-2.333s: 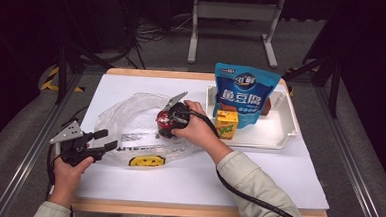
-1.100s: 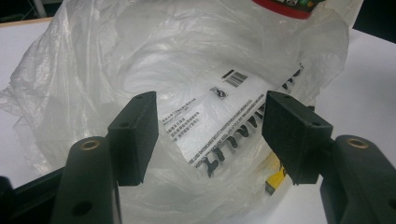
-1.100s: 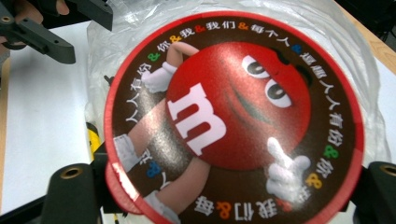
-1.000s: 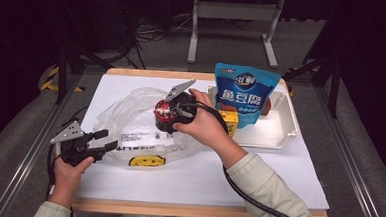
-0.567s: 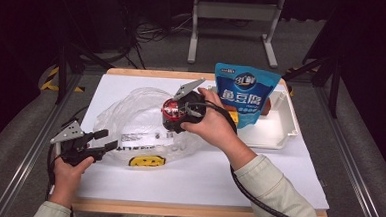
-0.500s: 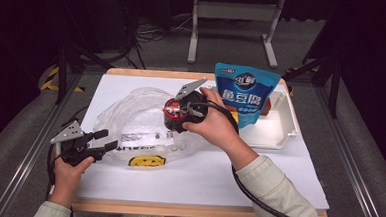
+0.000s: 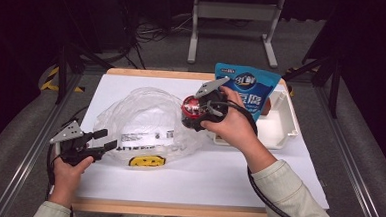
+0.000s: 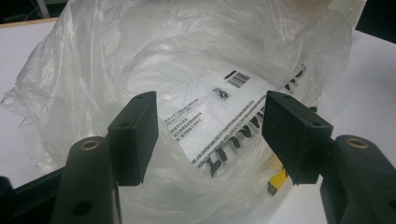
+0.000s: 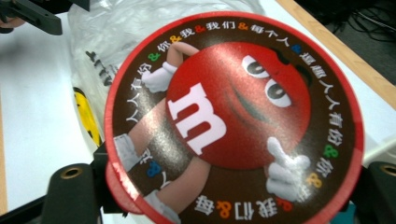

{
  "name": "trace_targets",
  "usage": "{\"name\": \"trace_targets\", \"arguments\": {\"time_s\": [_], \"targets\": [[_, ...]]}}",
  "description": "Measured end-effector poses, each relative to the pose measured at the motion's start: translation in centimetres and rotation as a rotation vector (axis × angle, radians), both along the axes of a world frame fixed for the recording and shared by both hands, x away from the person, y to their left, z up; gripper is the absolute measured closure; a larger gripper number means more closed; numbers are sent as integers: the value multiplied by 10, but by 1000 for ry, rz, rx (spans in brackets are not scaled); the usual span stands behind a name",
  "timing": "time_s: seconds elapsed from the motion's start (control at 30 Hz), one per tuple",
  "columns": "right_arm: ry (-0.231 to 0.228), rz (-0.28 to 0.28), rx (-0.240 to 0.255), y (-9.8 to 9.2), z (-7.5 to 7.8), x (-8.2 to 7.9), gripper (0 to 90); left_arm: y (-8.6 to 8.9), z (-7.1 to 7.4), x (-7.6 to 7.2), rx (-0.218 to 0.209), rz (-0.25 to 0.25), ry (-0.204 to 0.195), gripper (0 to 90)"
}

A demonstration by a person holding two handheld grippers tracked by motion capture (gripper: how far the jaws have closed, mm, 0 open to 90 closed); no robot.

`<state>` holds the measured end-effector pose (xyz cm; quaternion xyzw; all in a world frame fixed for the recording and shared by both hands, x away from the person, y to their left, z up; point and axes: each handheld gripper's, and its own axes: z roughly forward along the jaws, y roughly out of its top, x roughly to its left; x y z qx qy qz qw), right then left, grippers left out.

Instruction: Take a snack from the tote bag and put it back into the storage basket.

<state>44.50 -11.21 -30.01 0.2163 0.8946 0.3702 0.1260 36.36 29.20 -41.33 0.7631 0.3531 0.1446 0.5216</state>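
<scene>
My right gripper is shut on a round candy tub with a red rim. It holds the tub in the air between the clear plastic bag and the blue pouch. In the right gripper view the tub's lid, printed with a red candy figure, sits between the jaws. My left gripper rests open at the table's left, its jaws pointing at the bag's edge. In the left gripper view the open jaws frame the bag's printed label, without touching it.
A white tray stands at the right behind my right hand, with the blue pouch upright in it. The crumpled bag covers the table's middle left. The white table top is bare along the front edge.
My right gripper has carried the tub to the right and slightly up, away from the bag and toward the blue pouch. The left gripper has stayed still.
</scene>
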Motion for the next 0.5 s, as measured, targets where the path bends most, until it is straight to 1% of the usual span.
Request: {"name": "trace_targets", "arguments": {"time_s": [0.1, 0.13, 0.33, 0.43, 0.5], "targets": [[1, -14, -7, -11, 3, 0, 253, 0, -1, 0, -3, 3, 5, 369], [-11, -17, -14, -15, 3, 0, 253, 0, -1, 0, -4, 3, 5, 369], [-12, -38, -22, -32, 6, 0, 253, 0, -1, 1, 5, 3, 3, 369], [-11, -46, -24, -40, 7, -1, 253, 0, -2, 1, 0, 4, 9, 369], [-11, -56, -30, -45, 8, -1, 253, 1, -2, 2, 4, 5, 4, 369]]}}
